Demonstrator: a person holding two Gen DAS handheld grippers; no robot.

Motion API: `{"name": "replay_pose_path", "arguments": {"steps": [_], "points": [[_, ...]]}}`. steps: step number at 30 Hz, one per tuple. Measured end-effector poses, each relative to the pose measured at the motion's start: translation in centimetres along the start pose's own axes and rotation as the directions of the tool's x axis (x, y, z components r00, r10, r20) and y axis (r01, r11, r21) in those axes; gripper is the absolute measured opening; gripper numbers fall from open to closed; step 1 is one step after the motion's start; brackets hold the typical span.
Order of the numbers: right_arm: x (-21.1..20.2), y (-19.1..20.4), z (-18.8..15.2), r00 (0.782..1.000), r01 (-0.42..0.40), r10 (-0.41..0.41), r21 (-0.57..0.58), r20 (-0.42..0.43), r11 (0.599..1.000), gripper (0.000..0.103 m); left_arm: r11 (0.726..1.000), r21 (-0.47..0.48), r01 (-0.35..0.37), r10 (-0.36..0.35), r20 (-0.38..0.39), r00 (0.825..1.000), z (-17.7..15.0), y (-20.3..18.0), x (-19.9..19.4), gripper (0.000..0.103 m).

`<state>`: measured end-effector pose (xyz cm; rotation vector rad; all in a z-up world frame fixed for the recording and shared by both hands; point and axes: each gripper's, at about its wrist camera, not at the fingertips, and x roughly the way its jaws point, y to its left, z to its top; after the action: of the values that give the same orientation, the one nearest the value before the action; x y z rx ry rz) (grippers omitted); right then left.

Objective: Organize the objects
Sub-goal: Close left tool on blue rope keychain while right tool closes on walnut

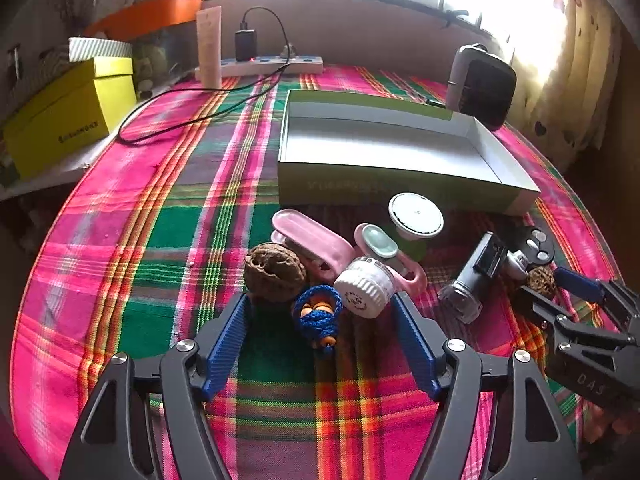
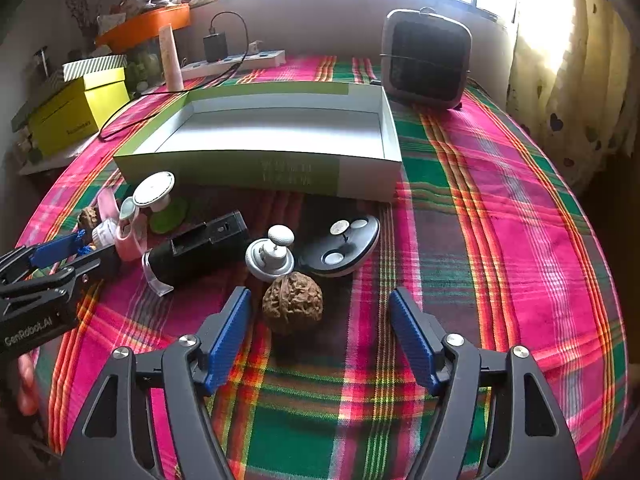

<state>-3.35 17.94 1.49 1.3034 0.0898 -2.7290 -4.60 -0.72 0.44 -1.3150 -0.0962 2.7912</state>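
Walnut point(image 2: 293, 303) | just ahead of your right gripper point(image 2: 320, 308), between its fingers | both tongs wide open, empty | hard, light, rolls: pinch across middle | box point(image 2: 256, 168) beyond

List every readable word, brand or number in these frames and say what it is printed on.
"GenRobot.AI": on the left gripper body, right wrist view.
"DAS": on the right gripper body, left wrist view; reading uncertain.
Yellow box: dark print, too blurred to read.
Open green box: faint front lettering, unreadable.
White jar: lid print too small.
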Motion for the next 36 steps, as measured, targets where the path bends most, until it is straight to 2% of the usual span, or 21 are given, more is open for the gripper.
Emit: {"name": "replay_pose_path", "arguments": {"steps": [4,8,17,28,31,33,36], "points": [[-0.1,0.2,-0.1,1.000,-0.007,0.007,-0.010,0.007,1.000,0.061,1.000,-0.003,-0.002,0.002,0.001,1.000,-0.1,0.2,-0.1,0.070],[-0.3,0.3,-0.2,1.000,-0.011,0.012,-0.012,0.017,1.000,0.047,1.000,-0.002,0.010,-0.010,0.004,1.000,-0.4,0.8,-0.5,0.066],[-0.6,0.3,-0.5,0.999,-0.022,0.022,-0.013,0.027,1.000,0.030,1.000,0.015,0.010,-0.009,-0.001,1.000,-0.9,1.5,-0.9,0.066],[-0.8,0.6,-0.7,0.999,-0.036,0.036,-0.011,0.028,0.999,0.030,0.998,0.037,-0.043,0.043,0.018,0.999,-0.8,1.6,-0.7,0.049],[-0.8,0.6,-0.7,0.999,-0.036,0.036,-0.009,0.027,0.999,0.030,0.998,0.042,-0.050,0.049,0.024,0.998,-0.7,1.6,-0.7,0.043],[-0.8,0.6,-0.7,0.999,-0.036,0.036,-0.008,0.027,0.999,0.030,0.998,0.045,-0.051,0.050,0.025,0.998,-0.7,1.6,-0.6,0.031],[-0.8,0.5,-0.7,0.999,-0.036,0.037,-0.006,0.026,0.999,0.030,0.998,0.045,-0.049,0.048,0.025,0.999,-0.6,1.5,-0.6,0.025]]}}
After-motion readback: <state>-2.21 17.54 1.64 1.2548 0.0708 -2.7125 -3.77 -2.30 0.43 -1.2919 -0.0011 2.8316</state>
